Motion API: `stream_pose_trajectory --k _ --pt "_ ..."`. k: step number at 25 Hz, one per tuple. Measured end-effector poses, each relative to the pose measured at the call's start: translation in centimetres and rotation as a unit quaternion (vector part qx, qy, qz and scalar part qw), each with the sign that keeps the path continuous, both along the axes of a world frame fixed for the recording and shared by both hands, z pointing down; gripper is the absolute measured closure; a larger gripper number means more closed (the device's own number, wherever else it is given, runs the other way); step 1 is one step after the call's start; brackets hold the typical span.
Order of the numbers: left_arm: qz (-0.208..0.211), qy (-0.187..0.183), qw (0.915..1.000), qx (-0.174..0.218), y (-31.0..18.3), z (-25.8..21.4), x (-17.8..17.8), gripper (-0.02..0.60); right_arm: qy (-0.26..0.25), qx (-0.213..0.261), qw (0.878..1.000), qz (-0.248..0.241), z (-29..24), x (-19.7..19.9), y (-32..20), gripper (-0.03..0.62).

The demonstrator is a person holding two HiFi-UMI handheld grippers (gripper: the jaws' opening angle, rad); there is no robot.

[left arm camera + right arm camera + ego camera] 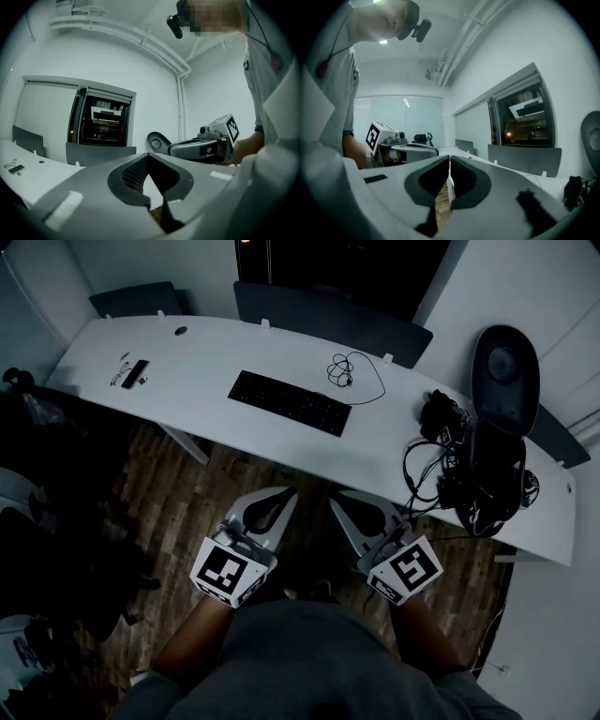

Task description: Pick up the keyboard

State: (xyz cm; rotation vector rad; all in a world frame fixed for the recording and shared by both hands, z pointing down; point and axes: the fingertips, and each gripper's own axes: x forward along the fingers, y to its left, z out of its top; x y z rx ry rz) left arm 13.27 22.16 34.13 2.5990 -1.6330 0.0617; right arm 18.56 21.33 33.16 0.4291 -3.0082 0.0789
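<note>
The keyboard (pixel 289 402) is black, long and flat. It lies at a slant on the white desk (pixel 216 352), about mid-desk, with its left end farther back than its right end. Bare desk top runs from it to the near edge.

Just behind its right end is a loose coil of thin cable (pixel 352 371), apart from the keyboard. Well to the left a small dark device (pixel 134 373) lies with a short cord beside it. Dark panels (pixel 328 320) stand along the desk's back edge. At the right end, a tangle of black cables (pixel 455 460) spills over the desk next to a black chair (pixel 506 376).

Wood floor (pixel 216 493) shows in front of the desk. Above it are the left gripper (pixel 281 498) and the right gripper (pixel 342 502), side by side, both pointing toward the desk and short of its edge.

In the left gripper view the left gripper's (pixel 149 155) jaws are pressed together, gripping only each other. The right gripper's (pixel 449 160) jaws are closed the same way in its own view. Each gripper carries a cube (pixel 228 573) printed with black-and-white square markers.
</note>
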Motion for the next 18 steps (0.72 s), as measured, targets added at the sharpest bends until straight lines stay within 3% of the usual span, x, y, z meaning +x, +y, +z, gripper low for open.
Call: stream_pose_trajectory --k 11,18 --pt "0.042 0.012 0.999 -0.003 -3.8 0.5 -9.3 0.575 0.028 -0.002 0.998 0.051 0.7 -8.9 -3.1 0.577" --pt "0.077 0.019 0.9967 -0.018 -4.7 1.4 -13.4 0.575 0.028 -0.015 0.997 0.074 1.2 -13.6 -3.7 0.577"
